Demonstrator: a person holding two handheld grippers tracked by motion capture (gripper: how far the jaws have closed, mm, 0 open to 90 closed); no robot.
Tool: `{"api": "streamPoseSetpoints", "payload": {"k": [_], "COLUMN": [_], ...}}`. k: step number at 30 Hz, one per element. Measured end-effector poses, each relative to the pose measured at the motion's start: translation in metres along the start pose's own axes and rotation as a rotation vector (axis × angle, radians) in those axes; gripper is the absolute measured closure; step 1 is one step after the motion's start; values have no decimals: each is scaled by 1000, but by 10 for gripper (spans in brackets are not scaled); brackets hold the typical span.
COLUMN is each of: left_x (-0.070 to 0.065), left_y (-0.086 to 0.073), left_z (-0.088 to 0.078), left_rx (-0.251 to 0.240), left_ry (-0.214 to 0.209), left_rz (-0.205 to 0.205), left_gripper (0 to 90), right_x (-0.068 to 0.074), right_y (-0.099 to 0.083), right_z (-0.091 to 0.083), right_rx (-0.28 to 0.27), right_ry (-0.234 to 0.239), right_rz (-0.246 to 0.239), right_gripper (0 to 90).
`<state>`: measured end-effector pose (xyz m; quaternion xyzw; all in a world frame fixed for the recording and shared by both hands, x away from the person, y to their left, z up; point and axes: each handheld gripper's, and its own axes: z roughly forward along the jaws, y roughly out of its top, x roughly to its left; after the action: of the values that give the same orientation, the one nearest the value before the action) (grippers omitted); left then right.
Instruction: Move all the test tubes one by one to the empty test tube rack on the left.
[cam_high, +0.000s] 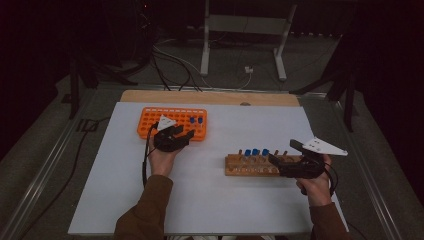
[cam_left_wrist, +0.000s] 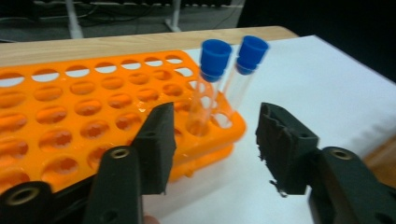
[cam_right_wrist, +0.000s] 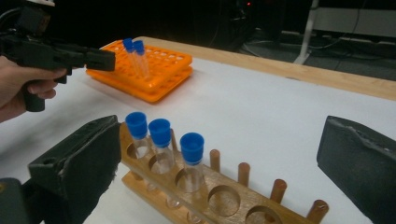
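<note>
An orange tube rack (cam_high: 150, 121) lies at the table's far left, with two blue-capped glass tubes (cam_high: 196, 120) standing in its right end. My left gripper (cam_high: 184, 132) hovers at the rack's near edge, open and empty. In the left gripper view the two tubes (cam_left_wrist: 219, 79) stand in corner holes of the orange rack (cam_left_wrist: 93, 107), just beyond my parted jaws (cam_left_wrist: 217, 119). A wooden rack (cam_high: 250, 169) at the right holds three blue-capped tubes (cam_high: 255, 152). My right gripper (cam_high: 282, 151) sits at its right end, open wide. The right gripper view has the wooden rack (cam_right_wrist: 233, 198) and its tubes (cam_right_wrist: 161, 135) low between the jaws (cam_right_wrist: 222, 140).
A white sheet (cam_high: 225, 200) covers the table, with a bare wooden strip (cam_high: 210, 97) along the far edge. Beyond it are a dark floor, cables and a white stand (cam_high: 240, 30). The orange rack (cam_right_wrist: 159, 70) sits far off in the right gripper view.
</note>
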<state>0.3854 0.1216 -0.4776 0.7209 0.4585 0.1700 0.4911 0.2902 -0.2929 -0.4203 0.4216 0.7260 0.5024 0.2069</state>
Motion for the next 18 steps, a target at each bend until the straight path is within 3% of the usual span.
{"api": "streamPoseSetpoints", "payload": {"k": [7, 10, 18], "left_x": [-3, -6, -21], "left_y": [-5, -5, -6], "left_z": [-19, -27, -42], "left_rx": [-43, -59, -82], "left_ry": [10, -16, -31], "left_rz": [-15, -35, 6], "left_gripper": [281, 236, 140], "right_x": [-3, -4, -4], "right_y": [-2, -4, -6], "right_z": [4, 7, 13], "right_rx": [20, 27, 45], "right_ry": [13, 19, 35], "right_rz": [3, 8, -3], "right_gripper": [1, 1, 1]}}
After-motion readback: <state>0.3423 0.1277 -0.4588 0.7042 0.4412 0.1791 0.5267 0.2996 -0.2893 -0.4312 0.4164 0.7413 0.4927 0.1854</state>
